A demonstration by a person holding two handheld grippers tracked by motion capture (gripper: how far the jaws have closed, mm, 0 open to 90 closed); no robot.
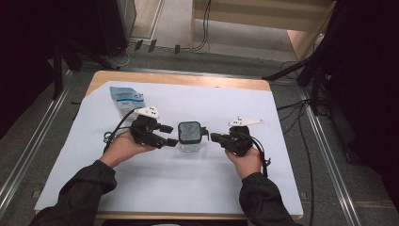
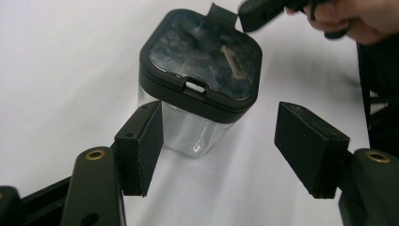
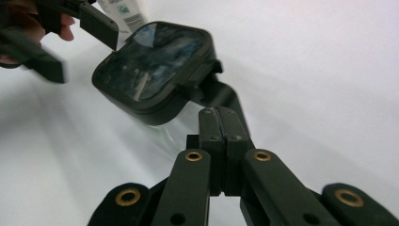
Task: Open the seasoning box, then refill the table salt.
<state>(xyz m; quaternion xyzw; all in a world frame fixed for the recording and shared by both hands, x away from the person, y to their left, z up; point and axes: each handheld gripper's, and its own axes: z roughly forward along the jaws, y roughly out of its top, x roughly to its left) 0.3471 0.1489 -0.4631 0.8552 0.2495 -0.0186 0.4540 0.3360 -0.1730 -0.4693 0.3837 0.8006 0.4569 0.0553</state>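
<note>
Clear-walled jar [image 1: 190, 136] with a black lid [image 2: 202, 61] stands mid-table on the white sheet [image 1: 155, 188], between both grippers. No writing shows on the lid. Blue-and-white pouch [image 1: 126, 100] at the far left carries print too small to read. Left gripper [image 2: 221, 141]: jaws spread, one pad beside the jar wall, not pressing. Right gripper [image 3: 220, 117]: jaws pressed together at the lid's latch tab [image 3: 221, 94]; contact cannot be told.

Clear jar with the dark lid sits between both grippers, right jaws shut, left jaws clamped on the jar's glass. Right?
Not quite. The left gripper is open: in the left gripper view its pads stand clear of the jar. The right gripper is shut.
</note>
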